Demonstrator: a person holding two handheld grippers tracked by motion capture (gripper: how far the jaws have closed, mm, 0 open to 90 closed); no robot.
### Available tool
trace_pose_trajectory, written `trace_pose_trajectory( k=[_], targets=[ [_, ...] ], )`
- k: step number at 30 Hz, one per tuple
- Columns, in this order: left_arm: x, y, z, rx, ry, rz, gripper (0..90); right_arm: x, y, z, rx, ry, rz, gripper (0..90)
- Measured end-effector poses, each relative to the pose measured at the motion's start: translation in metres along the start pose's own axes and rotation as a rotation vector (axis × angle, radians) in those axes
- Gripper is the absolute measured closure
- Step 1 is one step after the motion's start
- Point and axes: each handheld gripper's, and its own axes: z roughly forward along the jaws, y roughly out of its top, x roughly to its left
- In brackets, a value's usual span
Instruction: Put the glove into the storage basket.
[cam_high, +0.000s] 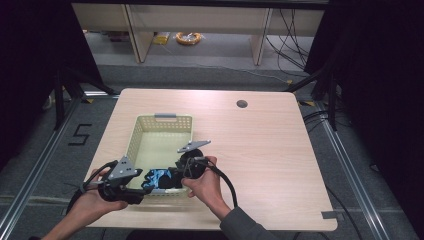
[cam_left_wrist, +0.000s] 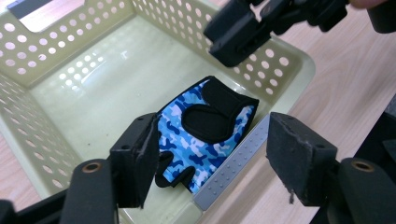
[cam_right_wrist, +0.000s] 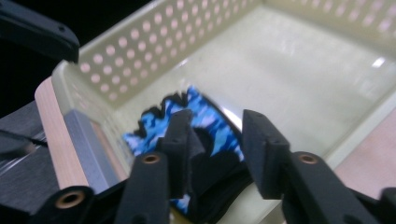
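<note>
Two grippers hang over the basket's (cam_high: 161, 125) near end, where your blue camouflage glove (cam_left_wrist: 205, 135) lies flat on its floor against the near wall. Your left gripper (cam_left_wrist: 210, 158) stands wide open, pads off the glove. Your right gripper's (cam_right_wrist: 217, 149) jaws are parted over the glove, hiding part of it, and blur obscures any contact.

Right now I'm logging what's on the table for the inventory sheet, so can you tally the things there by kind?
Baskets: 1, the pale perforated basket
Gloves: 1, the blue camouflage glove lying inside it
Hand-held grippers: 2, the left gripper and the right gripper, both open over the glove
Total: 4
</note>
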Motion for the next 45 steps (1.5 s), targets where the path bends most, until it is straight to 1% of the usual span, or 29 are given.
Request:
trace_pose_trajectory(
  k=[1,2,3,4,5,6,8,9,10,13,14,15,16,17,20,21,23,25,29,30,32,34,38,39,40,42,43,44,45],
  targets=[
    [-0.002,0.0,-0.002,-0.008,-0.001,-0.015,32.1,0.0,0.004,-0.005,-0.034,-0.017,-0.022,56.9],
    [-0.002,0.0,-0.002,-0.008,-0.001,-0.015,31.2,0.0,0.004,-0.005,-0.034,-0.017,-0.022,56.9],
    [-0.002,0.001,-0.003,-0.01,-0.003,0.006,31.2,-0.001,0.006,-0.01,-0.029,-0.014,-0.024,56.2],
    [-0.006,0.001,-0.003,-0.024,-0.005,-0.019,30.6,-0.002,0.006,-0.013,-0.038,-0.014,-0.031,54.5],
    [-0.007,0.001,-0.002,-0.044,-0.01,-0.012,30.2,-0.002,0.006,-0.016,-0.053,0.007,-0.015,52.4],
    [-0.01,0.001,-0.003,-0.048,-0.01,-0.032,29.4,-0.004,0.005,-0.02,-0.07,0.008,-0.015,51.0],
    [-0.014,0.001,-0.002,-0.084,-0.03,-0.03,27.8,-0.005,0.003,-0.027,-0.093,0.015,-0.006,47.9],
    [-0.017,0.001,-0.002,-0.092,-0.027,-0.043,27.6,-0.008,0.002,-0.031,-0.11,0.009,-0.034,47.5],
    [-0.02,0.001,-0.001,-0.101,-0.04,-0.053,26.6,-0.01,-0.003,-0.04,-0.134,-0.014,-0.045,45.5],
    [-0.031,0.001,0.001,-0.131,-0.067,-0.072,26.2,-0.014,-0.006,-0.048,-0.153,-0.025,-0.067,43.5],
    [-0.033,0.001,0.001,-0.142,-0.078,-0.057,25.9,-0.014,-0.009,-0.053,-0.153,-0.015,-0.044,42.3],
    [-0.036,0.002,0.001,-0.131,-0.085,-0.048,25.2,-0.02,-0.013,-0.061,-0.162,-0.02,-0.057,40.1],
    [-0.041,0.001,0.004,-0.164,-0.089,-0.063,25.2,-0.02,-0.013,-0.061,-0.162,-0.02,-0.057,40.1],
    [-0.05,0.001,0.006,-0.165,-0.113,-0.049,24.6,-0.023,-0.018,-0.069,-0.163,-0.031,-0.069,38.9],
    [-0.057,0.001,0.008,-0.173,-0.129,-0.035,24.2,-0.025,-0.024,-0.077,-0.178,-0.046,-0.069,36.7],
    [-0.061,0.001,0.008,-0.173,-0.134,-0.016,23.6,-0.027,-0.03,-0.084,-0.192,-0.068,-0.096,35.0],
    [-0.069,0.0,0.012,-0.18,-0.153,-0.012,23.1,-0.028,-0.037,-0.091,-0.197,-0.075,-0.078,33.9],
    [-0.081,0.0,0.016,-0.188,-0.181,-0.024,22.8,-0.03,-0.044,-0.098,-0.202,-0.077,-0.087,33.8],
    [-0.09,-0.001,0.021,-0.206,-0.203,-0.001,20.2,-0.034,-0.054,-0.105,-0.233,-0.075,-0.102,33.4],
    [-0.093,-0.001,0.022,-0.204,-0.201,0.014,19.7,-0.034,-0.061,-0.11,-0.214,-0.101,-0.092,32.5],
    [-0.097,-0.002,0.025,-0.208,-0.21,0.012,18.8,-0.037,-0.063,-0.112,-0.212,-0.098,-0.102,32.2],
    [-0.1,-0.004,0.028,-0.215,-0.216,-0.001,17.6,-0.037,-0.07,-0.115,-0.223,-0.079,-0.067,32.0],
    [-0.103,-0.009,0.034,-0.221,-0.232,0.011,15.3,-0.041,-0.081,-0.117,-0.235,-0.075,-0.06,31.3],
    [-0.105,-0.012,0.035,-0.219,-0.233,0.038,15.3,-0.041,-0.087,-0.119,-0.242,-0.099,-0.041,31.3],
    [-0.106,-0.014,0.036,-0.215,-0.243,0.038,15.3,-0.043,-0.089,-0.119,-0.244,-0.105,-0.063,31.2],
    [-0.108,-0.016,0.038,-0.211,-0.247,0.026,15.3,-0.043,-0.091,-0.12,-0.238,-0.106,-0.057,31.3],
    [-0.108,-0.017,0.039,-0.197,-0.242,0.041,15.3,-0.043,-0.093,-0.122,-0.227,-0.11,-0.052,31.2],
    [-0.11,-0.019,0.041,-0.19,-0.247,0.025,15.3,-0.044,-0.095,-0.123,-0.232,-0.103,-0.041,31.1],
    [-0.11,-0.021,0.043,-0.188,-0.252,0.036,15.3,-0.044,-0.097,-0.121,-0.252,-0.099,-0.043,31.0]
  ],
)
